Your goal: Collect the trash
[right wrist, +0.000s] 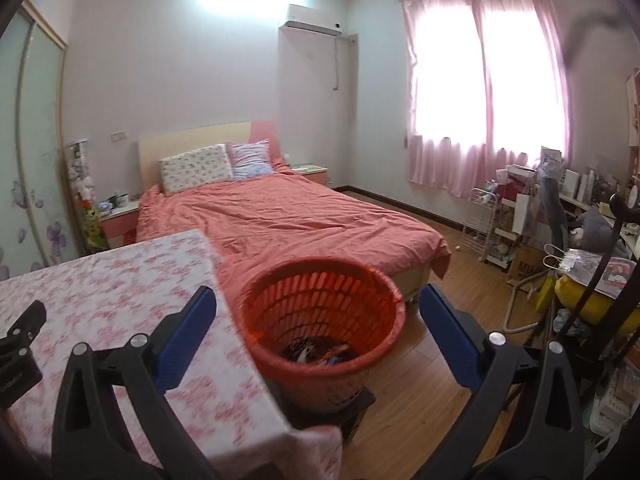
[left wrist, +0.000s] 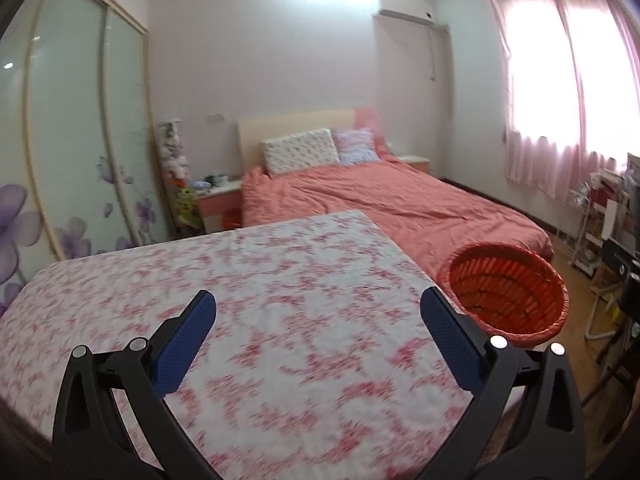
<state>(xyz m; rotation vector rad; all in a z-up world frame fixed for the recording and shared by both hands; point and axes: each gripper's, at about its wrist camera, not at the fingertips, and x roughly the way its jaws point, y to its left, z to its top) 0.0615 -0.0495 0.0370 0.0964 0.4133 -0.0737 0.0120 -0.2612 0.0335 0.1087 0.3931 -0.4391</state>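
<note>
An orange slatted waste basket (left wrist: 506,292) stands just off the right edge of a table covered in a pink-flowered cloth (left wrist: 280,272). My left gripper (left wrist: 318,296) hangs open above the cloth with nothing between its blue pads. In the right wrist view, my right gripper (right wrist: 317,291) is open and empty over the basket (right wrist: 340,376), its fingers either side of the rim. Dark crumpled trash (right wrist: 316,350) lies at the basket's bottom. Part of the left gripper's black body (right wrist: 20,344) shows over the table (right wrist: 100,280) at the left edge.
A bed with a coral cover (right wrist: 280,220) lies beyond the table and basket. Sliding wardrobe doors (left wrist: 72,140) line the left wall, with a nightstand (left wrist: 218,204) beside them. Cluttered racks and a desk (right wrist: 560,220) fill the right side over wooden floor (right wrist: 432,360).
</note>
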